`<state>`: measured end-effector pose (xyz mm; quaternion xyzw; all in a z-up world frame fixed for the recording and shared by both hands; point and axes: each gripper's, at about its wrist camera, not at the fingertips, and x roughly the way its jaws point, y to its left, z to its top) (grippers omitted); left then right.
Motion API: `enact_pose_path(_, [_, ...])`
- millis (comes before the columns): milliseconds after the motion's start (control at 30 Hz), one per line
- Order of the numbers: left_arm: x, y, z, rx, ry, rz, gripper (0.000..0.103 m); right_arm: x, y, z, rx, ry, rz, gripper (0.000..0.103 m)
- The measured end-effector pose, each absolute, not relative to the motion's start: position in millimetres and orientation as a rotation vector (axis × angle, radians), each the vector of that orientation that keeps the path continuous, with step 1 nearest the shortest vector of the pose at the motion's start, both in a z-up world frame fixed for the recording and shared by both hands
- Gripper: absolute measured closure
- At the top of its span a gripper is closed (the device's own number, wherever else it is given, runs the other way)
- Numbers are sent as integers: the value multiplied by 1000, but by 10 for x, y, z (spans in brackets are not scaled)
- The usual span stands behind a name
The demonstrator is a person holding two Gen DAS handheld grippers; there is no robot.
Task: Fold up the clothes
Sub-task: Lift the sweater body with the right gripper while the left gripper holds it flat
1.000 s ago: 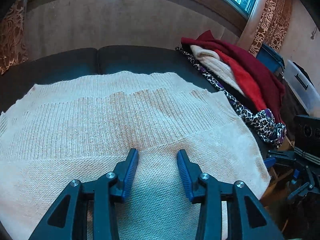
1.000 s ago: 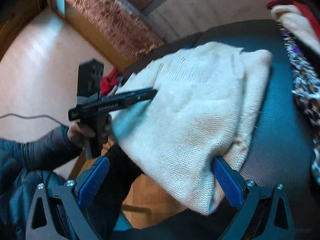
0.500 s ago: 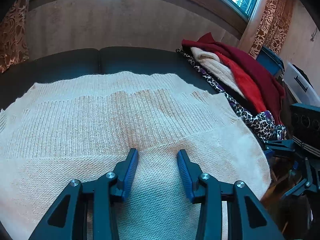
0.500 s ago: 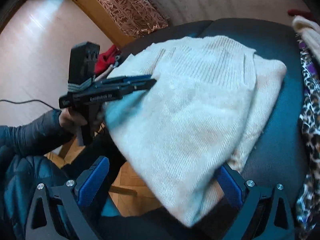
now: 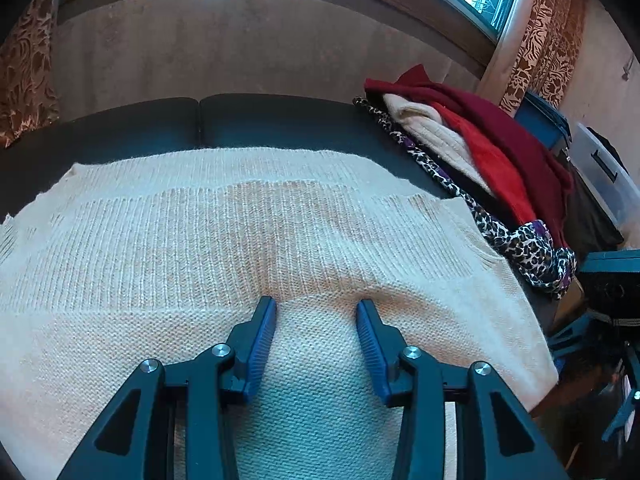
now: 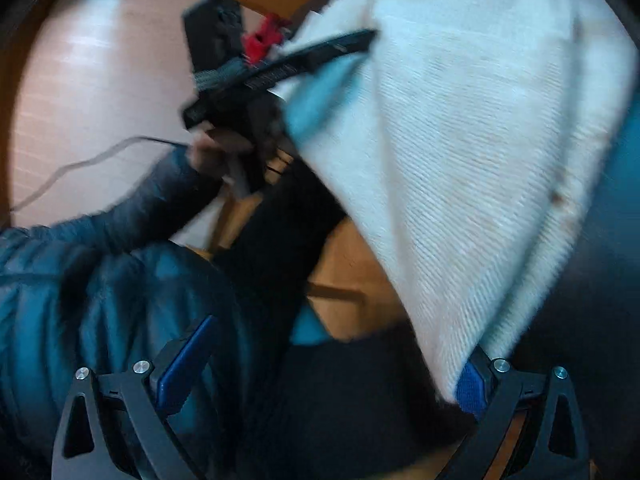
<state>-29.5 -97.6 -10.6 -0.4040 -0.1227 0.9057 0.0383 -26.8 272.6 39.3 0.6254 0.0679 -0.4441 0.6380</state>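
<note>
Dark sofa seat [image 5: 280, 120] carrying everything; cream knit sweater [image 5: 240, 240] spread flat across most of it, near edge hanging off the front, seen draped and motion-blurred in the right wrist view [image 6: 460, 140]

Heap of clothes [image 5: 480, 152] on the right end of the seat, just beside the sweater: dark red, bright red, cream and leopard-print pieces

Left gripper [image 5: 316, 308] above the sweater's lower part, fingers [image 5: 262, 332] spread apart, grasping nothing

Right gripper [image 6: 328, 360] at the sweater's hanging corner, fingers [image 6: 184, 360] wide apart, right one touching the cloth edge, no grip closed on it
</note>
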Motion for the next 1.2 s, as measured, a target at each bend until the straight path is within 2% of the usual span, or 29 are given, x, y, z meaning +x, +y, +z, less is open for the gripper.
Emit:
enact_pose_path(133, [-268,-947,-112,-1225,-382,2808,60,-385,2904,578,1447,245,-1178,0])
enact_pose_path(267, [-246,-962,-81,-1217,-397,2813,60,-495,3025,955,1357,157,-1388,0])
enact_pose_path(367, [-228,-981,-51,-1211,-415,2812,60,-527,2875,1268,1150,3,-1484,0])
enact_pose_path(533, [-78,-1050,69,-1204,-402,2873,61,-678,2373,1127,1050,-99,-1556,0])
enact_pose_path(667, [60,-1172,-18,-1236,-401,2889,61,-827,2162,716,1193,90,-1720,0])
enact_pose_path(733, [110,-1117,-71,-1226,-335,2903,61,-830,2290,715,1154,138,-1756,0])
enact_pose_path(800, [138,-1038,-117,-1220,-257,2929,61,-861,2401,729,1132,175,-1795,6])
enact_pose_path(833, [146,-1004,-136,-1217,-227,2940,61,-891,2445,735,1131,168,-1806,7])
enact_pose_path(933, [121,-1021,-132,-1230,-264,2933,60,-933,2594,848,1147,-5,-1801,6])
enact_pose_path(967, [121,-1039,-126,-1235,-275,2923,60,-904,2656,900,1138,-55,-1792,0])
enact_pose_path(1000, [127,-1057,-124,-1235,-283,2913,60,-850,2730,945,1116,-86,-1772,0])
enact_pose_path(1200, [146,-1072,-126,-1236,-350,2918,59,-488,3066,870,1064,-118,-1764,0])
